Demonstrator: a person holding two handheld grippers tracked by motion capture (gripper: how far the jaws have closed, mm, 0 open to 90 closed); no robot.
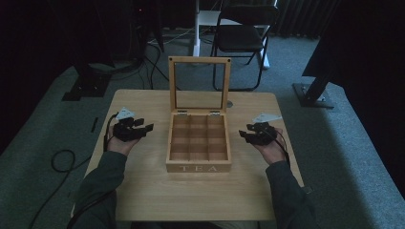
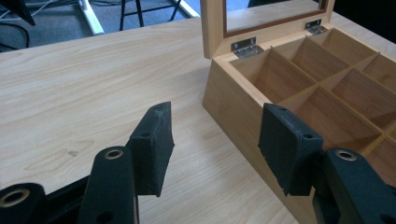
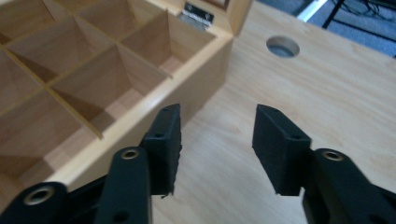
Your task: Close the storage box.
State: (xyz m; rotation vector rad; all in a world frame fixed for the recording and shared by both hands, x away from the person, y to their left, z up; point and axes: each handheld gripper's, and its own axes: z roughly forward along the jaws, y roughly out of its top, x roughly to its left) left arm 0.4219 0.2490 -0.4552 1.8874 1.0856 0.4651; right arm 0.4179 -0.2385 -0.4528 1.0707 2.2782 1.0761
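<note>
Your left tongs point(image 1: 143, 128) are spread wide with nothing between them, held just above the surface point(image 1: 143, 191). Your right tongs point(image 1: 244, 135) are the same: wide apart, holding nothing.

The tea box point(image 1: 198, 164) sits between the two tongs, apart from both. Its lid point(image 1: 199, 61) stands upright on the far edge, on two metal hinges point(image 2: 243, 45). "TEA" is printed on the near wall. The inside is a grid of wooden compartments, all bare wood as far as the gripper views reach.

In the left gripper view the box's side wall point(image 2: 233, 116) runs just beside the right-hand jaw. In the right gripper view the box corner point(image 3: 205, 79) lies just past the left-hand jaw, and a round hole in the surface point(image 3: 283, 46) lies beyond the tongs.

A dark chair point(image 1: 243, 33) stands on the floor beyond the surface.
</note>
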